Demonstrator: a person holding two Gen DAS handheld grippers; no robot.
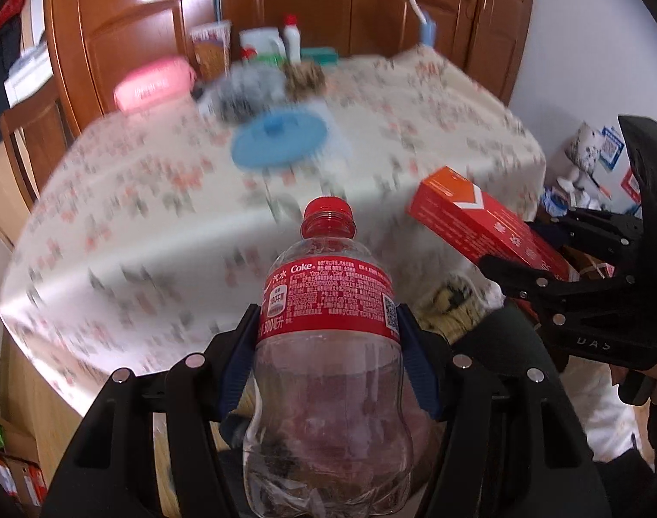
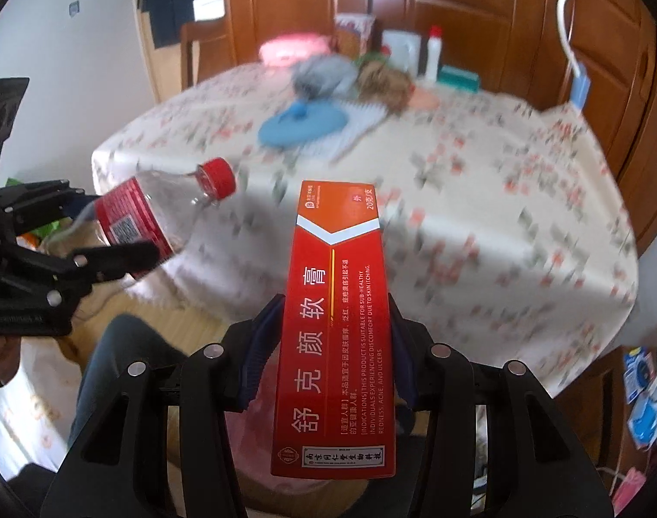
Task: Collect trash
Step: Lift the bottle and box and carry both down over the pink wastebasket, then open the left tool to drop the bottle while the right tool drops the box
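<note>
Red-capped bottle (image 1: pixel 328 345) clamped in left fingers (image 1: pixel 328 323) | red carton (image 2: pixel 334 336) clamped in right fingers (image 2: pixel 334 345) | table (image 1: pixel 414 121) blurred

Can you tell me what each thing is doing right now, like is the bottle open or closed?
Clear plastic Coke bottle with red cap: capped, looks empty, gripped.
Red cardboard ointment box: closed, gripped.
Left gripper: shut on the bottle.
Right gripper: shut on the box.
Round blue lid: lying flat on the floral tablecloth.
</note>
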